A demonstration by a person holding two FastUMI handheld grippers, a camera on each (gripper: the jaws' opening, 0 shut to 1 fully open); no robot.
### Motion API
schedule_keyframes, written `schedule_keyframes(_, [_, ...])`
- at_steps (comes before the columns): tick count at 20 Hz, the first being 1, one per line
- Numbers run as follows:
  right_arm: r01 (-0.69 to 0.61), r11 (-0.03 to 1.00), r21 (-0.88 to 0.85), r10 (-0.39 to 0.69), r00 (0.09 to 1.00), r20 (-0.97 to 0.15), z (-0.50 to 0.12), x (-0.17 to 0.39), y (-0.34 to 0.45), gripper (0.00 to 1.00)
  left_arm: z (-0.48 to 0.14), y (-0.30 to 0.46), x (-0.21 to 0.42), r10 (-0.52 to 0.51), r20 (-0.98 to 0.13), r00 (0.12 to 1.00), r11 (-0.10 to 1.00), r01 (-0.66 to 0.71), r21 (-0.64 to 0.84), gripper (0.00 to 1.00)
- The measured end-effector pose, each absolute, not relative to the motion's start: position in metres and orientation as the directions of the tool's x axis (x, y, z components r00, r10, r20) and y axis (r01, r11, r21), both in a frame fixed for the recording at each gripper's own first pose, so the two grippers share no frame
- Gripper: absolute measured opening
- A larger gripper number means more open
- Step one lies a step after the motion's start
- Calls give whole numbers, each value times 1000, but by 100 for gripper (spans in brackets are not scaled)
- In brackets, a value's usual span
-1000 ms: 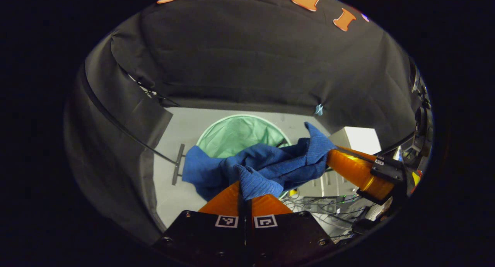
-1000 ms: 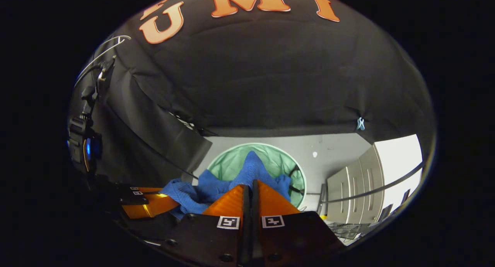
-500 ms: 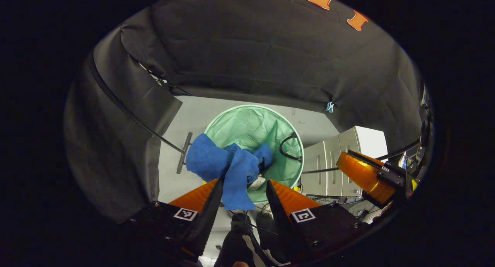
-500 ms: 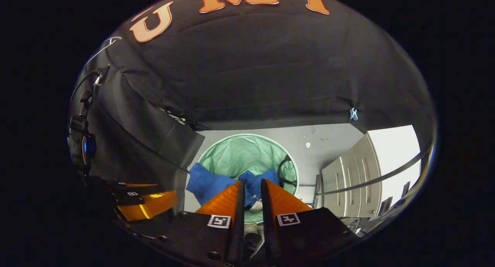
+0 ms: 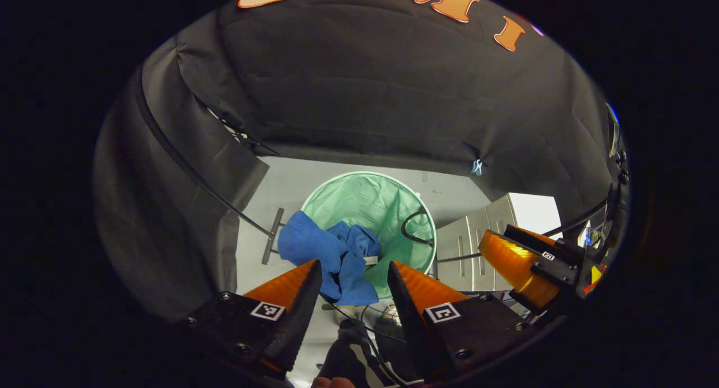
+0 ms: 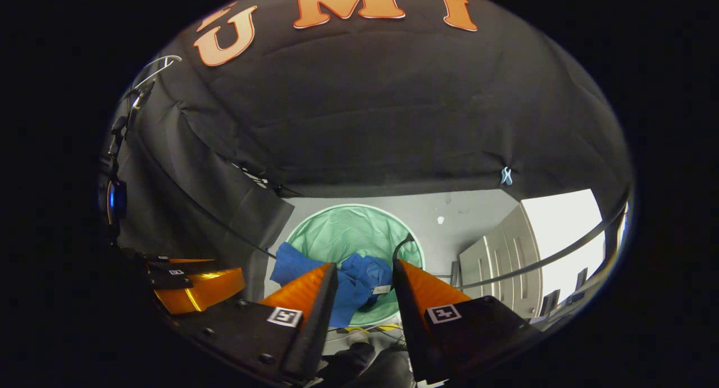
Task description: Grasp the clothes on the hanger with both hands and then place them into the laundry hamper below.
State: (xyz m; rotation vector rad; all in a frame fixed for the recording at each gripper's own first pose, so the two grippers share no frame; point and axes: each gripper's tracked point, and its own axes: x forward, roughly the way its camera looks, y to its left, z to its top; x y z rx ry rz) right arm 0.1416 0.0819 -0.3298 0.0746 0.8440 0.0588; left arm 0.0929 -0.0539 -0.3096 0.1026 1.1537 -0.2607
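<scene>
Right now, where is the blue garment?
In both views the blue garment lies draped over the near-left rim of the green laundry hamper, partly inside and partly hanging outside, below both open claws.

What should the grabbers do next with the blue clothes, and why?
Probably nudge the hanging part inward. Both the left gripper and the right gripper are open and hold nothing. The blue garment lies partly inside the green laundry hamper, but a fold drapes over its near-left rim, so it is not fully in.
</scene>
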Motion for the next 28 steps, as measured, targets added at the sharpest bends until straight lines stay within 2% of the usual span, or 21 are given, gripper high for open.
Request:
schedule_keyframes(1, [-22,996,84,77,678,-731,-320,142,80,69,-303,-55,95,-153,-904,398,964,261,-48,77])
schedule_keyframes(2, [-23,996,81,74,694,-716,-309,142,80,71,-296,-55,94,-152,-897,416,964,263,-41,77])
schedule_keyframes(4, [-21,997,77,68,725,-685,-289,139,79,91,-281,-57,94,-151,-880,451,964,264,-31,80])
schedule_keyframes(5, [-18,997,77,65,740,-670,-280,138,77,89,-272,-58,95,-155,-869,469,963,267,-27,84])
schedule_keyframes(6, [-13,997,73,58,756,-652,-269,138,75,98,-264,-60,94,-159,-859,487,962,272,-23,87])
schedule_keyframes(7, [-11,998,69,52,771,-635,-257,137,72,100,-253,-62,95,-162,-847,507,961,277,-18,89])
schedule_keyframes(11, [-17,999,44,39,831,-555,-210,131,69,100,-210,-74,99,-200,-779,594,958,284,-29,90])
schedule_keyframes(12, [-14,999,33,30,851,-525,-200,131,66,93,-196,-77,99,-206,-761,615,957,289,-26,90])
schedule_keyframes(13, [-10,1000,2,10,863,-506,-192,129,60,99,-185,-78,100,-201,-743,639,956,292,-7,90])
schedule_keyframes(16, [-9,1000,-15,1,889,-458,-175,122,54,99,-153,-88,102,-211,-679,703,949,313,30,90])
schedule_keyframes(20, [-4,1000,29,15,927,-374,-138,114,42,99,-124,-111,95,-241,-623,744,945,326,24,90])
schedule_keyframes(25, [-12,1000,18,17,960,-279,-98,96,19,99,-85,-124,94,-223,-528,819,949,307,75,90])
schedule_keyframes(26, [-18,1000,19,22,964,-263,-92,93,16,95,-79,-131,92,-221,-511,831,953,296,70,90])
schedule_keyframes(27, [-22,1000,17,26,968,-249,-84,89,14,99,-70,-136,91,-220,-493,842,957,285,60,90])
schedule_keyframes(28, [-27,1000,12,29,971,-237,-80,82,10,99,-63,-140,87,-221,-477,850,960,276,47,90])
